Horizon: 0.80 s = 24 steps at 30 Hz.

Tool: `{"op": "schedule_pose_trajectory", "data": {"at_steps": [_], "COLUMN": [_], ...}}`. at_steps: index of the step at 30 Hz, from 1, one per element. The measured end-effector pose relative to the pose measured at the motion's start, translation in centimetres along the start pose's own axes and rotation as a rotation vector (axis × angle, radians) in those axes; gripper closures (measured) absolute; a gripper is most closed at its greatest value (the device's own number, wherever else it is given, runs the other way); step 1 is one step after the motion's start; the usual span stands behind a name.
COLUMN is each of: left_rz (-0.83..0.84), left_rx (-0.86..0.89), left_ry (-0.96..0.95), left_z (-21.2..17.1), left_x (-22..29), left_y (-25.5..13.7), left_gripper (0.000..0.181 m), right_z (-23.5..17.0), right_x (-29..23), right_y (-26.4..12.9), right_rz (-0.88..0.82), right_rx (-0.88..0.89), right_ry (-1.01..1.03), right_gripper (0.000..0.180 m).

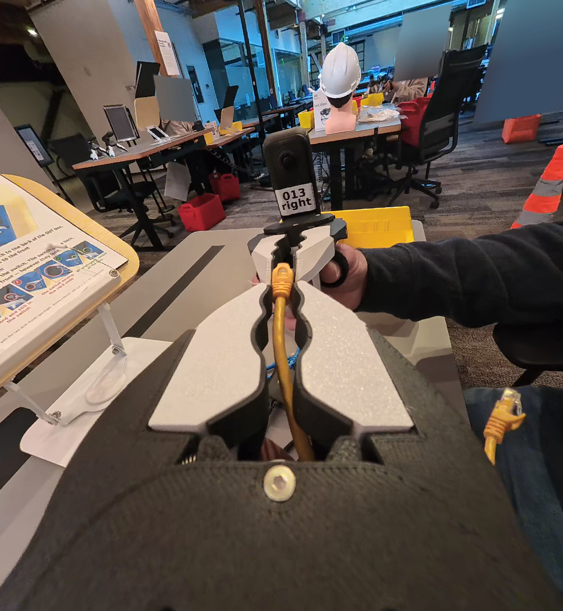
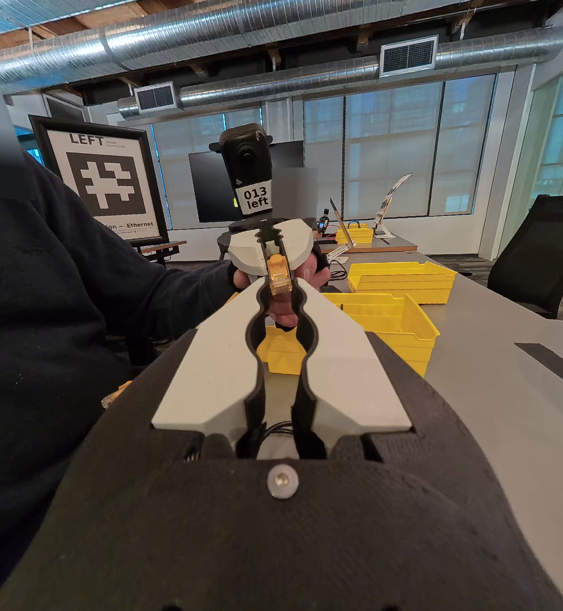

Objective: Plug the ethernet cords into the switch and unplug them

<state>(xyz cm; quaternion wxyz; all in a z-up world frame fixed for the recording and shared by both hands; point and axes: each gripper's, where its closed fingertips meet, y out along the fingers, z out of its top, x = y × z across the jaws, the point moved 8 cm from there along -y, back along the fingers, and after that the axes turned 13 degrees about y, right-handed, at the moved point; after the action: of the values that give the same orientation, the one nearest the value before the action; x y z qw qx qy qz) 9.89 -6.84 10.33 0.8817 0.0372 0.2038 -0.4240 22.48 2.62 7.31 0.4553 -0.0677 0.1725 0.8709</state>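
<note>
A yellow ethernet cord (image 1: 281,347) runs up between the fingers of my left gripper (image 1: 281,291), which is shut on it just behind its plug (image 1: 282,274). My right gripper (image 1: 285,264) faces the left one tip to tip. In the right wrist view my right gripper (image 2: 279,284) has its fingertips closed on both sides of the clear plug (image 2: 278,277), which sticks out of the left gripper (image 2: 275,251). The cord's other plug (image 1: 505,413) hangs free over the person's lap. No switch is in view.
Yellow bins (image 2: 402,281) stand on the grey table (image 2: 488,413) to the right. An instruction sheet on a clear stand (image 1: 42,281) is at the left. A blue cord (image 1: 291,358) lies below the left fingers. A black chair (image 2: 545,251) stands beyond the table. Less than 4 cm separates the two grippers' tips.
</note>
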Motion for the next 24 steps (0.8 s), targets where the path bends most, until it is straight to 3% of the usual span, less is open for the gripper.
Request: {"op": "schedule_pose_trajectory", "data": {"at_steps": [8,13,19,24], "left_rz": [-0.001,0.008,0.007,-0.026], "left_rx": [-0.045,-0.050,-0.103,-0.125], "left_ry": [-0.043,-0.111,-0.155,-0.170], "left_z": [-0.1,-1.2,-2.5,-3.5], "left_x": [-0.3,-0.7,-1.3,-1.4], "left_y": [-0.1,-0.7,-1.4,-1.5], "left_gripper": [0.170,0.170,0.170,0.171], "right_z": [0.0,-0.2,-2.6,-8.3], "right_x": [0.3,1.0,1.9,4.1], "right_y": [0.1,-1.4,-4.8,-8.1], "right_rz": [-0.006,-0.159,-0.544,-0.735], "right_rx": [-0.017,-0.079,-0.403,-0.712], "right_ry": [0.066,0.056,-0.025,0.042], "right_gripper": [0.168,0.161,0.138,0.115]}}
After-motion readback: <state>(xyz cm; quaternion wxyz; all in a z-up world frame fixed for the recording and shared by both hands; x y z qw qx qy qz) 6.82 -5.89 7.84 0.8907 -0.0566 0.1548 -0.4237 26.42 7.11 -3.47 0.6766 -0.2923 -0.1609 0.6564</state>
